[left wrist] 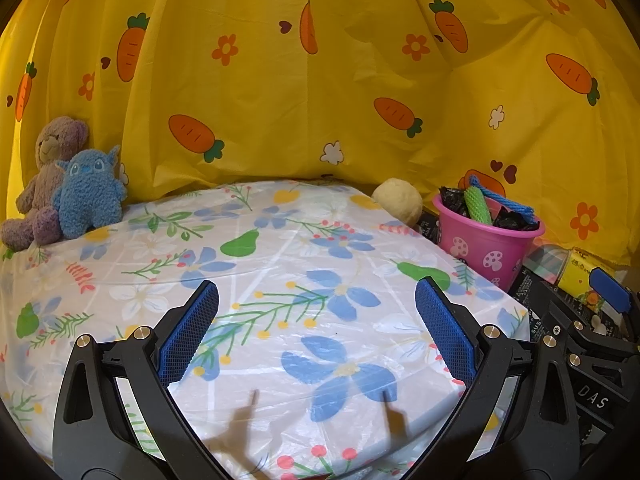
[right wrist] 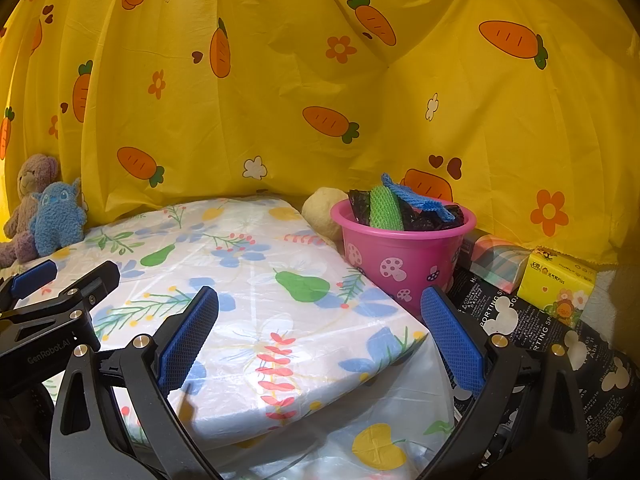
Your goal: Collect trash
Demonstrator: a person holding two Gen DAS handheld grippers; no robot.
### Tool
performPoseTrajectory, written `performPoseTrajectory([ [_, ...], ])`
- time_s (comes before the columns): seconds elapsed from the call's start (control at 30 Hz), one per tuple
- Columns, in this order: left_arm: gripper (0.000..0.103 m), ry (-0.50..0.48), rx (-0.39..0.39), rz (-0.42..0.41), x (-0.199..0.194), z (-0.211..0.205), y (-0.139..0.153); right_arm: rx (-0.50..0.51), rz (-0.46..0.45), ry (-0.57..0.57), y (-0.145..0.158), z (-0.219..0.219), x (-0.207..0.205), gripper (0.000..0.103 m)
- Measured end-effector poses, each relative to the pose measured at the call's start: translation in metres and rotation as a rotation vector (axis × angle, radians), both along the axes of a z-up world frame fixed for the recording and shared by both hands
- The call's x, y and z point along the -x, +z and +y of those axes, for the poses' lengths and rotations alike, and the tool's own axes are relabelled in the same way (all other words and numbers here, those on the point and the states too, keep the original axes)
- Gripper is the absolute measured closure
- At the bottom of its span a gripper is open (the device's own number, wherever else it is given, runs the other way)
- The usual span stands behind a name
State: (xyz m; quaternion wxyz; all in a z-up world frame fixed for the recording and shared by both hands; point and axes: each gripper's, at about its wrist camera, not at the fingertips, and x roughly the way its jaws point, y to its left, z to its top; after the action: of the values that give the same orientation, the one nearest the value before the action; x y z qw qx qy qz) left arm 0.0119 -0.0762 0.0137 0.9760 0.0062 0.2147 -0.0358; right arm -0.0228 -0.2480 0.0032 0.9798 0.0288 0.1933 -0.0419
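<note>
A pink bucket with mushroom prints (left wrist: pixel 486 246) (right wrist: pixel 394 258) stands at the table's right edge. It holds black crumpled wrappers (right wrist: pixel 420 216), a green knitted piece (left wrist: pixel 478 205) (right wrist: pixel 385 208) and a blue cloth (right wrist: pixel 416 198). My left gripper (left wrist: pixel 316 332) is open and empty above the flower-print tablecloth (left wrist: pixel 280 280). My right gripper (right wrist: pixel 320 336) is open and empty, its right finger just in front of the bucket. Each gripper shows at the edge of the other's view.
A brown teddy (left wrist: pixel 48 176) and a blue plush (left wrist: pixel 90 196) sit at the far left. A cream ball (left wrist: pixel 398 200) lies behind the bucket. A yellow tissue pack (right wrist: pixel 560 284) and a checked box (right wrist: pixel 496 260) lie right of it. A yellow carrot curtain (left wrist: pixel 320 80) hangs behind.
</note>
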Motion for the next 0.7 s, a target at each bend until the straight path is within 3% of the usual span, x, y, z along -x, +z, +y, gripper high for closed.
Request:
performPoseTrajectory([
  [0.7,0.006,-0.004,-0.002,0.001,0.0009,0.0008,0.0002,-0.001,0.001,0.001,-0.0003,0.0,0.0002,0.006],
])
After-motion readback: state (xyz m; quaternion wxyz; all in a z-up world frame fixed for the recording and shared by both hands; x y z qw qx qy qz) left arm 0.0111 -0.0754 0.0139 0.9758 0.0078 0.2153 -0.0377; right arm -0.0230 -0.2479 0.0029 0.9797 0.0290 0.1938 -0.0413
